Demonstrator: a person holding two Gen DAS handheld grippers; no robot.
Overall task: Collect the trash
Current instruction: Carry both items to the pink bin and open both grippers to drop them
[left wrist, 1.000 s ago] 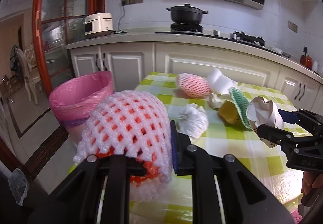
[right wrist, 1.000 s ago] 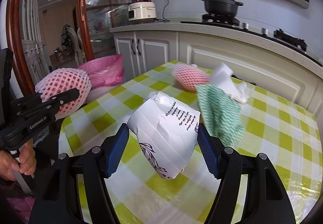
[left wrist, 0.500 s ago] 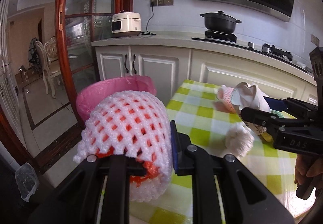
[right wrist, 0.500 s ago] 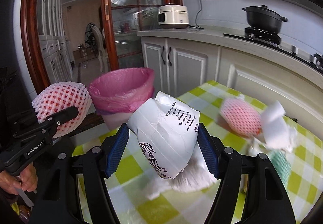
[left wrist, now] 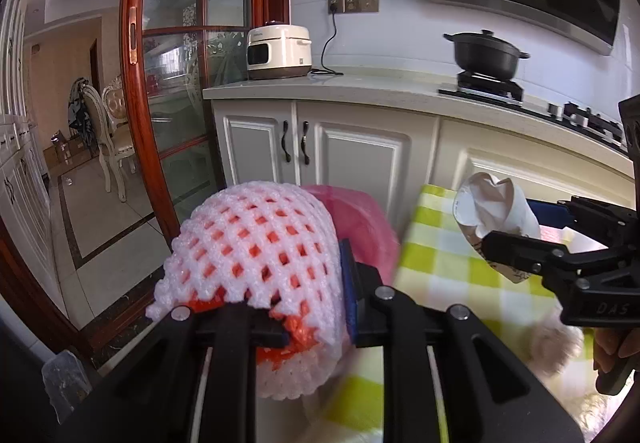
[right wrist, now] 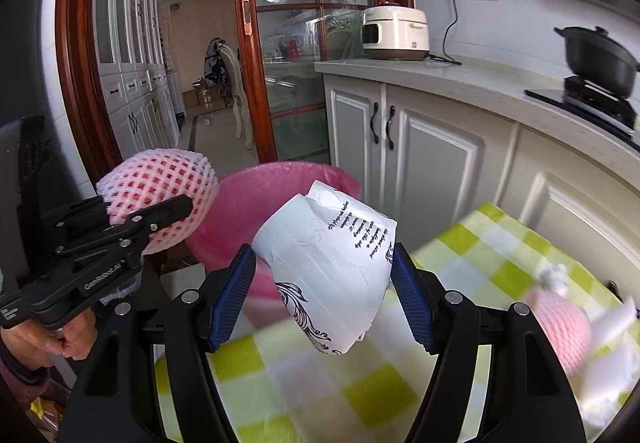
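Pink bin (right wrist: 280, 203) rim beside table (right wrist: 500, 243) edge

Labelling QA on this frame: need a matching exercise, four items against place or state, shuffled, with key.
Items:
1. foam fruit net
2. paper cup
3. pink-lined bin
4. black pot

Place or state:
A. on the stove, on the counter
B. crumpled, clamped in the right tool
C. on the floor beside the checked table
D. held in the left tool

Pairs: 1-D, 2-B, 3-C, 4-A
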